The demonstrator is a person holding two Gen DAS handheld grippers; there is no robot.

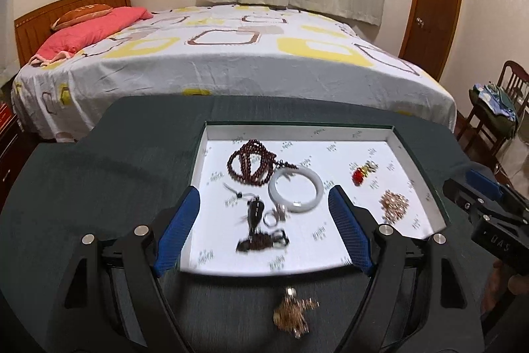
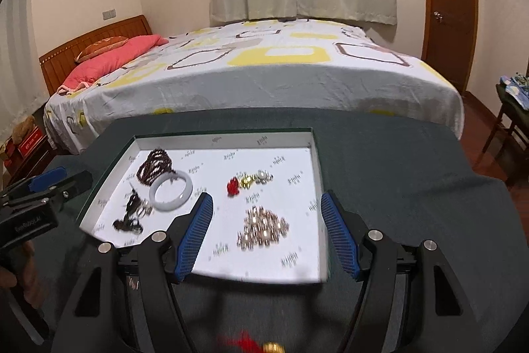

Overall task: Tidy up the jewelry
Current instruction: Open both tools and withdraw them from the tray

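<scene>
The counter (image 1: 99, 154), draped in dark green cloth, is carrying a shallow white-lined tray (image 1: 297, 129), and most of the jewelry is already lying inside it. Two pieces are sitting outside, on the cloth just in front of the tray's near edge, and the coming move is likely turning on them.

The left gripper (image 1: 264, 220) is hanging over the near left part of the tray with its fingers (image 1: 180, 227) standing wide and nothing between them. A gold chain cluster (image 1: 292, 316) is lying on the cloth below and behind those fingertips, toward the camera, so the left hand is the nearer one to it and would be needing to draw back and dip. The right gripper (image 2: 266, 232) is hovering over the tray's right half, fingers (image 2: 339, 235) likewise parted and empty. A red tassel with a gold bead (image 2: 256, 343) is lying at the bottom edge of the right wrist view, nearer that hand.

Inside the tray, a dark red bead strand (image 1: 251, 161) is touching a white bangle (image 1: 295, 191); a dark pendant (image 1: 256, 212) and small rings are lying just beside them; a pile of pinkish-gold links (image 2: 263, 229) and a red charm (image 2: 233, 186) are resting to the right.

Motion blur is smearing the small pieces, and the tassel is being cut off by the frame, so its long axis cannot be told.
</scene>
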